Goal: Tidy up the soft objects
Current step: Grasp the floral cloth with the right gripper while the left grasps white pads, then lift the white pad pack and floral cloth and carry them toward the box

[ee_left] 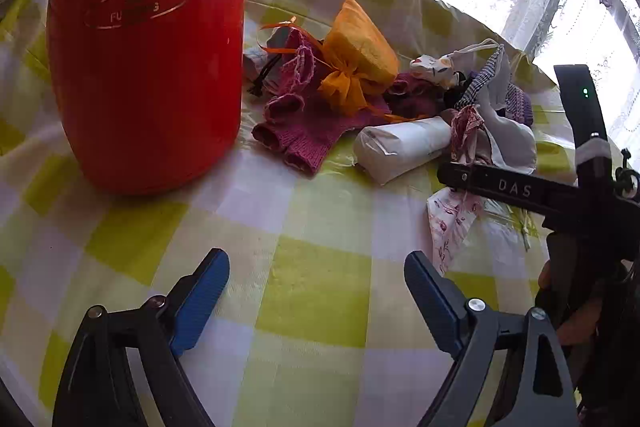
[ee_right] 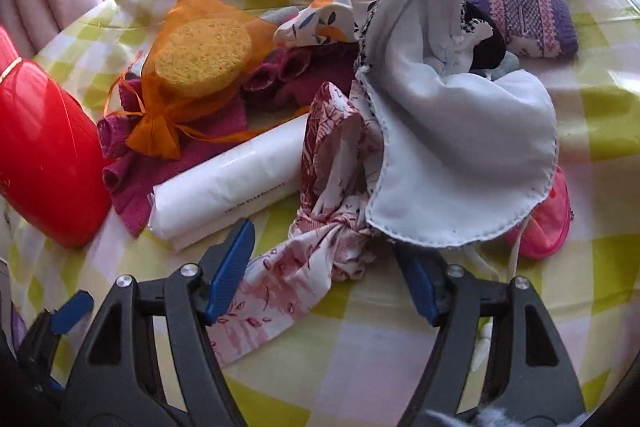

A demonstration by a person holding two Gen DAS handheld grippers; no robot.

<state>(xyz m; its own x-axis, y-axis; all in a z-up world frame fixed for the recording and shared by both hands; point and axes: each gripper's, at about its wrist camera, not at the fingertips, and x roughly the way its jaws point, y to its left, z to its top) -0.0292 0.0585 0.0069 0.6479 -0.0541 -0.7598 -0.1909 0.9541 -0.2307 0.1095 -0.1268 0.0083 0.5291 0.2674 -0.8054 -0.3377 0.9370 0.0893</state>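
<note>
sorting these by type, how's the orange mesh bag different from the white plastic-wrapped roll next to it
The orange mesh bag is see-through, showing a round yellow sponge inside; the white roll is opaque in glossy plastic. The bag is tied shut with a ribbon into a gathered neck; the roll is a plain long cylinder. The bag sits on top of the magenta knit glove; the roll lies mostly on the checked tablecloth. Both sit untouched in the pile.

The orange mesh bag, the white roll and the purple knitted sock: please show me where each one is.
orange mesh bag [ee_right: 202, 65]: right wrist view, on the sponge inside.
white roll [ee_right: 224, 183]: right wrist view, on its middle.
purple knitted sock [ee_right: 528, 17]: right wrist view, on its patterned side.
</note>
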